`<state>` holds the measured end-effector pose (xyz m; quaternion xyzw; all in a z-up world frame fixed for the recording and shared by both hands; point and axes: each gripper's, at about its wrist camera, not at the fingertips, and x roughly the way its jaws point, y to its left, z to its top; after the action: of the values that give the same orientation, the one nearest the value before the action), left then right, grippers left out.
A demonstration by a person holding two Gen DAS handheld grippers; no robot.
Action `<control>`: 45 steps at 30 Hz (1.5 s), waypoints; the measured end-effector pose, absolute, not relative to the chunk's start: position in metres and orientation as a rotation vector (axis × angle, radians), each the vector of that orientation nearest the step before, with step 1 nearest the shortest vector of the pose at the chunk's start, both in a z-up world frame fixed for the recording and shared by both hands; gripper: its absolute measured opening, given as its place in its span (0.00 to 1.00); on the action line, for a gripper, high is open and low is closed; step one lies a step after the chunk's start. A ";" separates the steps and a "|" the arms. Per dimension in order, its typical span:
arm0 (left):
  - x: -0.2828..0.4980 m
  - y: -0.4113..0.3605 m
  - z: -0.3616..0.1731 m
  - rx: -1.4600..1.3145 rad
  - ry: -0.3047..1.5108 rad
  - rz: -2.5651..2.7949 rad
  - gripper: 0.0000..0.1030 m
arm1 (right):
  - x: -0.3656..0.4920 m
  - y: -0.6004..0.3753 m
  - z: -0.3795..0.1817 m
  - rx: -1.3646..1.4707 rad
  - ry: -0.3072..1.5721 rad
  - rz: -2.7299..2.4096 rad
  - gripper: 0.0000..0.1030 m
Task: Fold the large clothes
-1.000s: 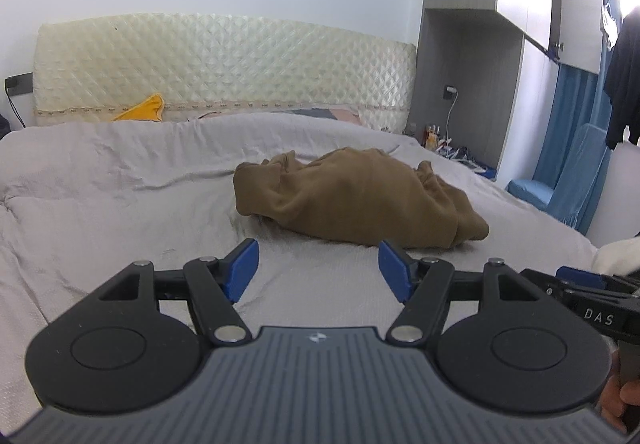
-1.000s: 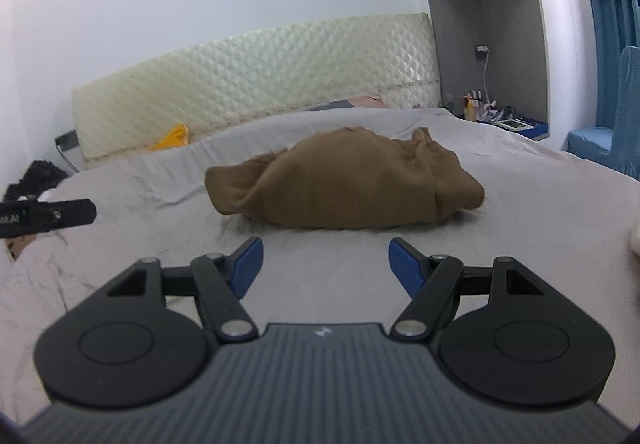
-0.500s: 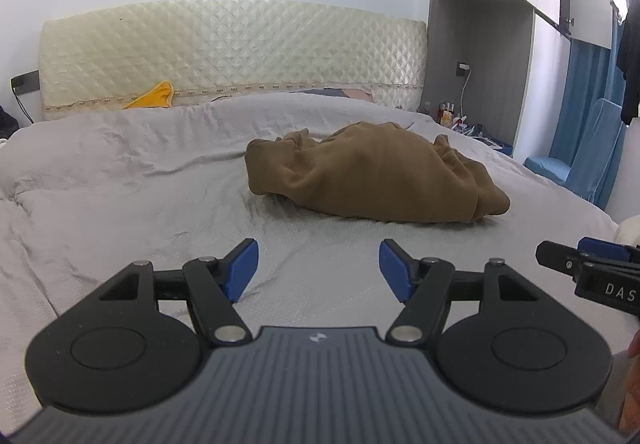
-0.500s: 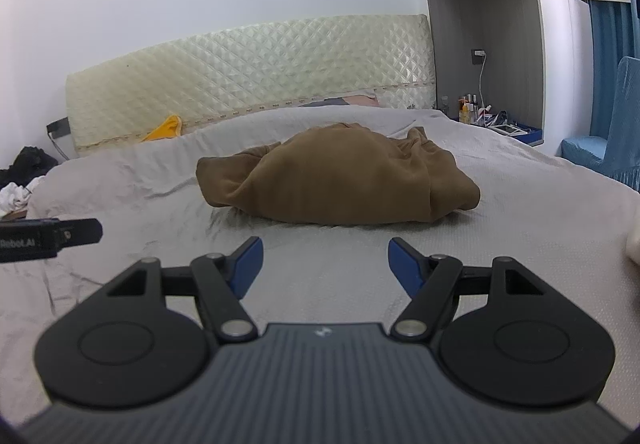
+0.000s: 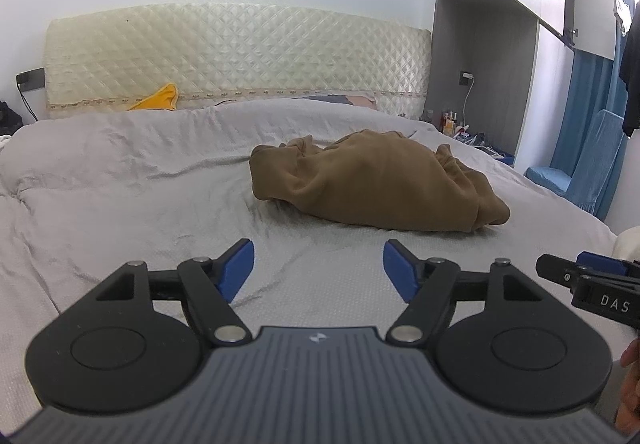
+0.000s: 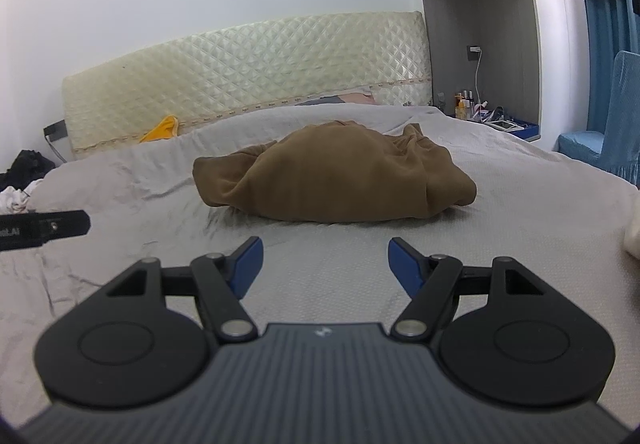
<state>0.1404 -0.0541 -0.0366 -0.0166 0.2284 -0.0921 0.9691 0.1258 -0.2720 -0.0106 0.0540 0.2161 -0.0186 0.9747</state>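
Grey-sheeted bed point(image 5: 120, 172) bears the crumpled brown fabric garment point(image 5: 376, 180), unfolded; ahead of it, my left tool point(image 5: 319, 262), just widened, and right tool point(image 6: 326, 262) gape empty.

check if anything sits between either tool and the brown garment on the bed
Nothing visible does. Only bare grey bedsheet lies between the open left tool and the crumpled brown garment, and likewise ahead of the open right tool. The yellow cloth lies far behind, by the headboard.
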 end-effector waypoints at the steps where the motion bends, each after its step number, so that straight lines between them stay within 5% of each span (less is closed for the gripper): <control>1: 0.140 -0.054 -0.036 -0.034 0.462 -0.184 0.75 | 0.126 -0.272 -0.011 0.110 0.436 -0.037 0.70; 14: 0.132 -0.049 -0.033 -0.067 0.437 -0.196 0.97 | 0.125 -0.268 -0.012 0.099 0.434 -0.063 0.70; 16: 0.131 -0.047 -0.032 -0.073 0.440 -0.188 0.98 | 0.123 -0.270 -0.012 0.108 0.426 -0.071 0.92; 18: 0.131 -0.046 -0.031 -0.076 0.439 -0.183 0.98 | 0.120 -0.271 -0.012 0.117 0.416 -0.075 1.00; 45: 0.127 -0.051 -0.035 -0.049 0.484 -0.148 0.99 | 0.115 -0.266 -0.013 0.094 0.381 -0.113 1.00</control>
<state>0.1267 -0.0509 -0.0352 -0.0240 0.2396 -0.0731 0.9678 0.1149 -0.2659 -0.0129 0.0467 0.1894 -0.0562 0.9792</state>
